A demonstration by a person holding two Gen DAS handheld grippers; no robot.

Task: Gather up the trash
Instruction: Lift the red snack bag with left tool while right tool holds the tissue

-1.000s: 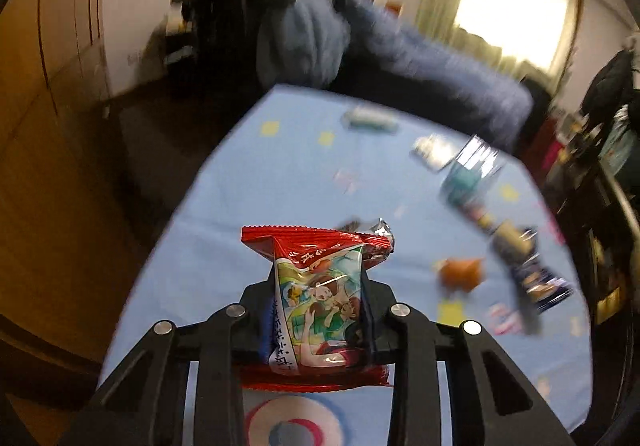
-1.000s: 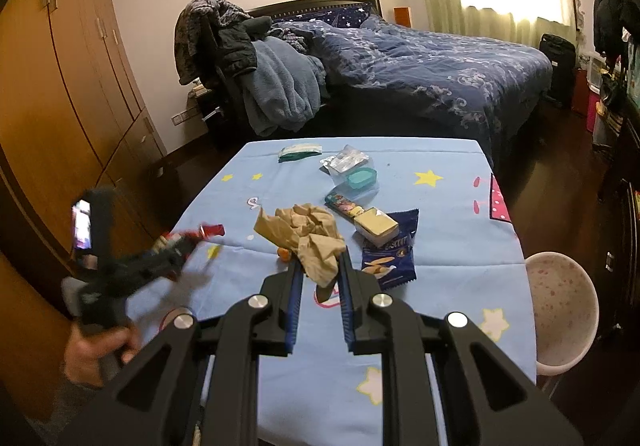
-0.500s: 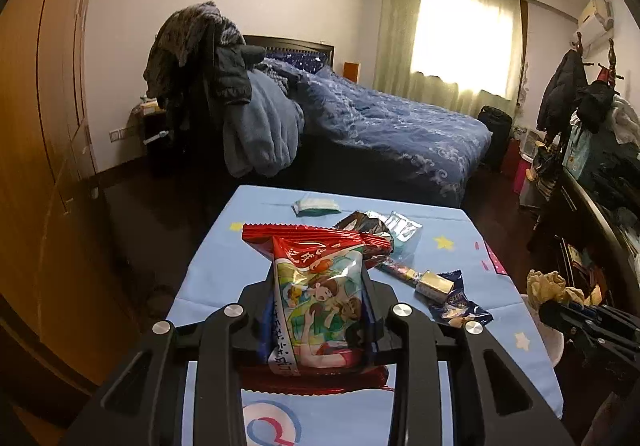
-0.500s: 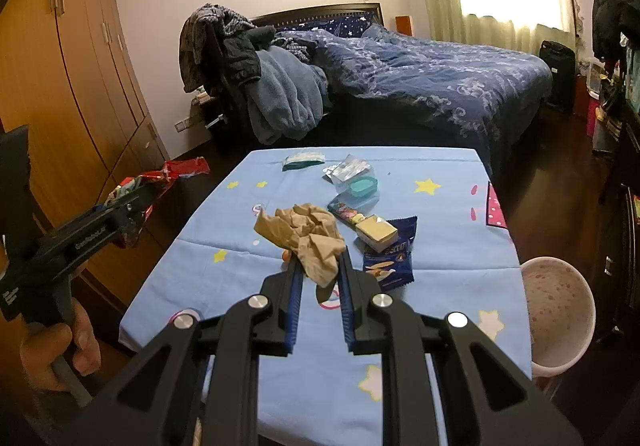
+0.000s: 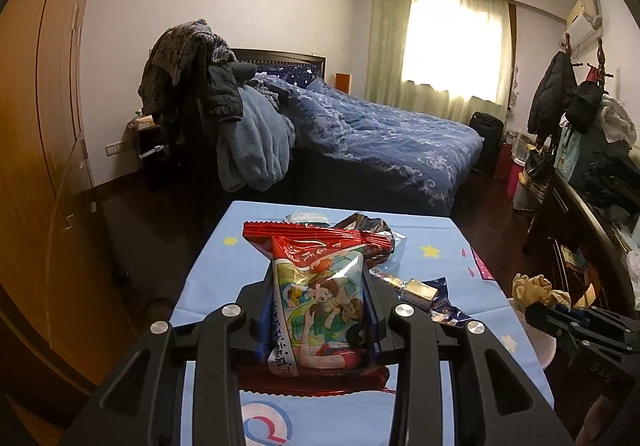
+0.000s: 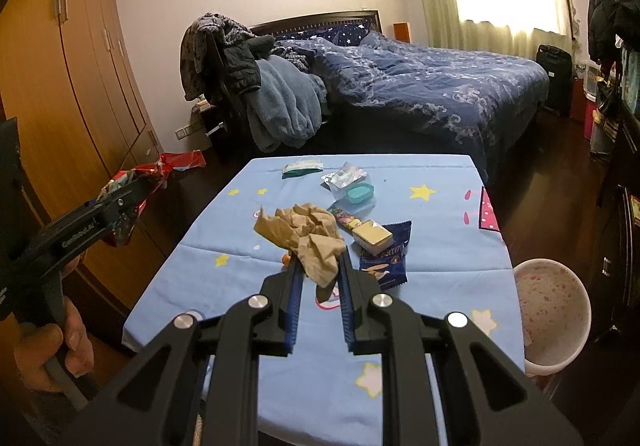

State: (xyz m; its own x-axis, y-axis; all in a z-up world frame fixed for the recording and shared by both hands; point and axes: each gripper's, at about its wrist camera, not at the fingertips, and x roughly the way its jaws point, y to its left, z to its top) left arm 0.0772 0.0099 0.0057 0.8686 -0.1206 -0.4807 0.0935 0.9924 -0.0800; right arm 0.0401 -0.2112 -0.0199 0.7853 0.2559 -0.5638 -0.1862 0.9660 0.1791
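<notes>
Nearest to me, my left gripper (image 5: 318, 286) is clamped on a glossy snack packet (image 5: 320, 298), red crimped foil at the top, a printed cartoon panel below, held upright between the black fingers. My right gripper (image 6: 318, 266) pinches a crumpled brown paper wad (image 6: 306, 236), soft and creased, raised over the table (image 6: 224, 246) with its smooth light-blue star-print cloth. Just beyond the wad lie a dark blue foil biscuit wrapper (image 6: 386, 258) and a small boxy yellow carton (image 6: 372, 236) touching it. Farther on sit a rounded teal tub (image 6: 360, 192), a silvery blister sheet (image 6: 344, 176) and a flat green-white sachet (image 6: 302, 168). A speckled round bin (image 6: 552, 310) stands beside the table's right edge.
</notes>
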